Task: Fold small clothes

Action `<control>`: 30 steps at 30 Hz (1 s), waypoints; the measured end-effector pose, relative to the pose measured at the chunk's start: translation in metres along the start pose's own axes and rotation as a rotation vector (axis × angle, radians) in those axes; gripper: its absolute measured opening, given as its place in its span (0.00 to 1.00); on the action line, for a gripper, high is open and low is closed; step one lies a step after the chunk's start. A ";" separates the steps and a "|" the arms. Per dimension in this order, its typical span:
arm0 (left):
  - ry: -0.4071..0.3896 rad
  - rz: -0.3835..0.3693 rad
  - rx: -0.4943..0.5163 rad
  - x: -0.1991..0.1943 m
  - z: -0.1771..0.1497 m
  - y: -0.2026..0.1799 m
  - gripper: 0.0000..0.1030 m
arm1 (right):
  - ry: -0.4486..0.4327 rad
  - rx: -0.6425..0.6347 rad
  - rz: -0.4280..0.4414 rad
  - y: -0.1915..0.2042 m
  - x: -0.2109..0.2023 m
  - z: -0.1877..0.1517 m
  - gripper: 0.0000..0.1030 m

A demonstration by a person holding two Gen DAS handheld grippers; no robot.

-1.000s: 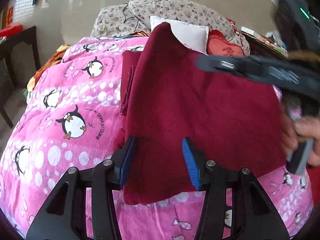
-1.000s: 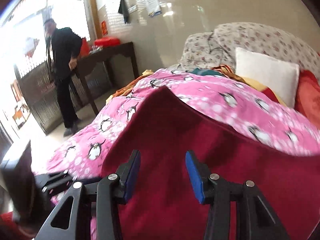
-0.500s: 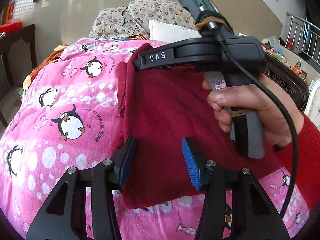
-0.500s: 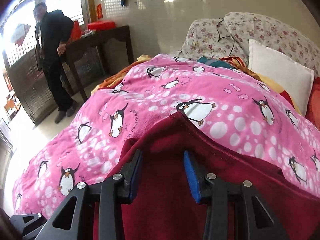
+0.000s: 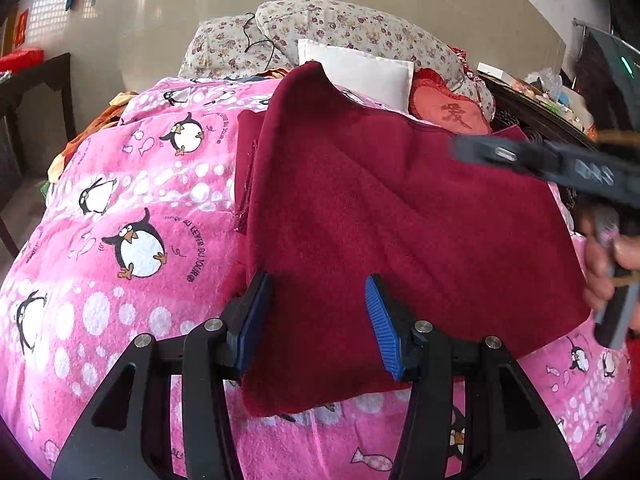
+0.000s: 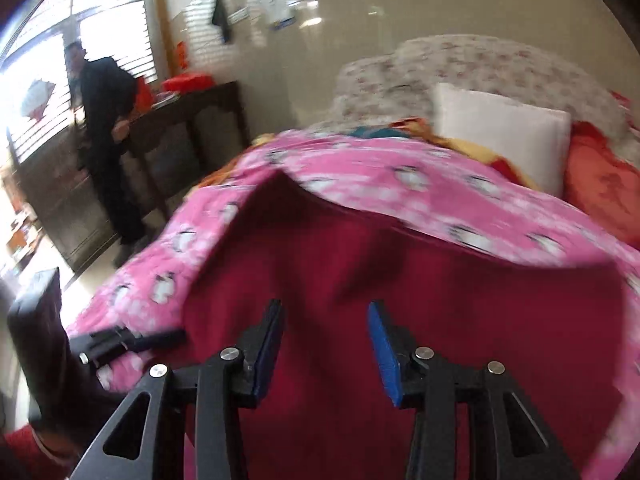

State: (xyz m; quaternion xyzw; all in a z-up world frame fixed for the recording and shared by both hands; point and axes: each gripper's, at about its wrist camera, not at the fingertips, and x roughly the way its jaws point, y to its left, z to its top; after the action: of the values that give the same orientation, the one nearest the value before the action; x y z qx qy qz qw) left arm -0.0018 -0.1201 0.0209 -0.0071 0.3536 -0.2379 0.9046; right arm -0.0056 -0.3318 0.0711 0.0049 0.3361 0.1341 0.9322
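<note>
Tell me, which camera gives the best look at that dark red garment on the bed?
The left wrist view: the dark red garment is sharp there, with its left, near and right edges showing against the pink blanket. The right wrist view is blurred and shows only part of it, cut off at the bottom.

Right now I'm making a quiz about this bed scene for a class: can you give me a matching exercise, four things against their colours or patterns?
Things:
1. garment
2. blanket
3. small pillow
4. large pillows

Colours or patterns:
a. plain white
b. pink with penguins
c. dark red
d. pale with small flowers

Pairs: 1-c, 2-b, 3-a, 4-d
</note>
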 end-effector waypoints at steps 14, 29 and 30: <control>-0.008 -0.053 0.004 0.003 -0.002 0.000 0.63 | 0.019 0.257 -0.276 -0.120 -0.065 -0.077 0.44; -0.014 -0.077 -0.003 0.003 -0.002 0.002 0.66 | -0.072 0.199 -0.393 -0.110 -0.049 -0.008 0.44; -0.014 -0.084 -0.007 0.003 -0.002 0.003 0.67 | -0.087 0.217 -0.359 -0.114 -0.054 -0.010 0.46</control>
State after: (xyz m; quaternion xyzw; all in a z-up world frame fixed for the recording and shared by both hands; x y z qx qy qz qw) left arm -0.0005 -0.1186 0.0170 -0.0267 0.3472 -0.2746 0.8963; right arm -0.0242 -0.4558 0.0856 0.0512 0.3034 -0.0717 0.9488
